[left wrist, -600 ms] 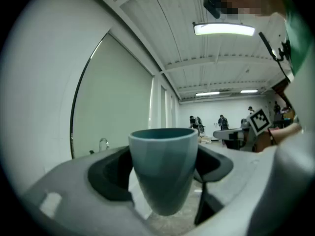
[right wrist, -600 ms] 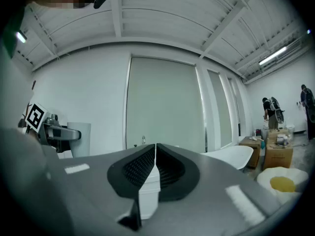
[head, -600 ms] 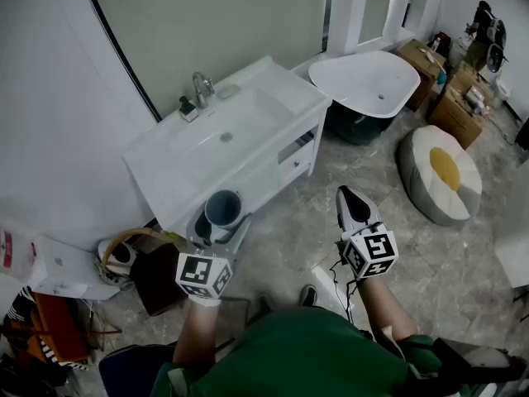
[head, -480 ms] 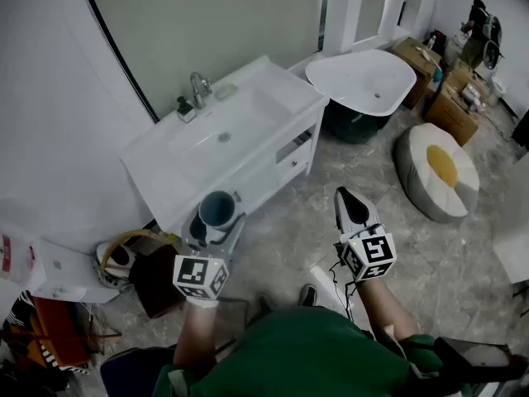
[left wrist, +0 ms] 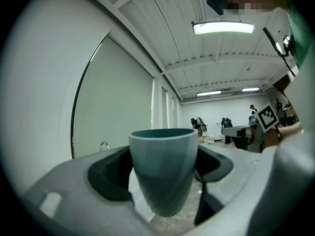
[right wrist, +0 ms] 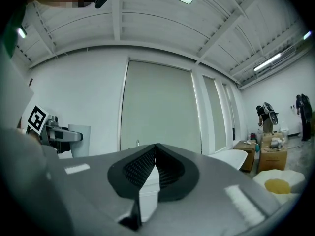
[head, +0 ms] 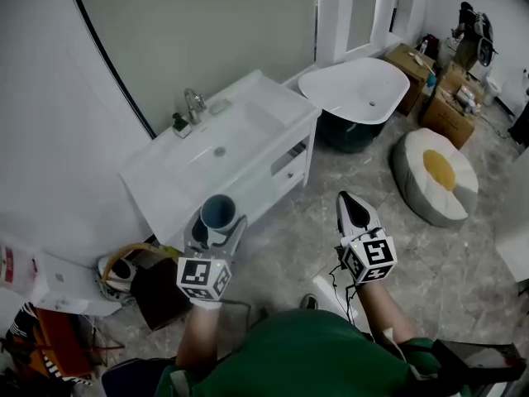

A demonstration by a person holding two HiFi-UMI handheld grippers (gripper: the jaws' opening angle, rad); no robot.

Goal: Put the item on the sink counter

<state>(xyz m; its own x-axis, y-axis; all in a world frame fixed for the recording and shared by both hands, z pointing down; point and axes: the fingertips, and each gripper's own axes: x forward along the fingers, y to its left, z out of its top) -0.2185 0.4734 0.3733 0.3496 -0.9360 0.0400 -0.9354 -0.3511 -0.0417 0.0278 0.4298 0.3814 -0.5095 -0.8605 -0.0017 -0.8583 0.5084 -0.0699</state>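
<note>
Head view, left to right.
- White sink counter (head: 161, 180) is standing against the wall, with the faucet (head: 194, 104) sitting at its back edge and the basin sunk in the middle.
- Left gripper (head: 216, 227) is hovering just before the counter's front edge. Its jaws are clamping a blue-grey cup (head: 218, 211) from both sides.
- The cup is standing upright with its mouth up. It is hanging in the air off the counter, with speckled floor showing under its base in the left gripper view.
- Right gripper (head: 353, 208) is pointing forward over the grey floor, well apart from the counter. Its pads are pressing together with nothing between them.
- White bathtub (head: 355, 85) is sitting beyond the counter's right end.
- Round white cushion (head: 436, 172) with a yellow centre is lying on the floor farther right.
</note>
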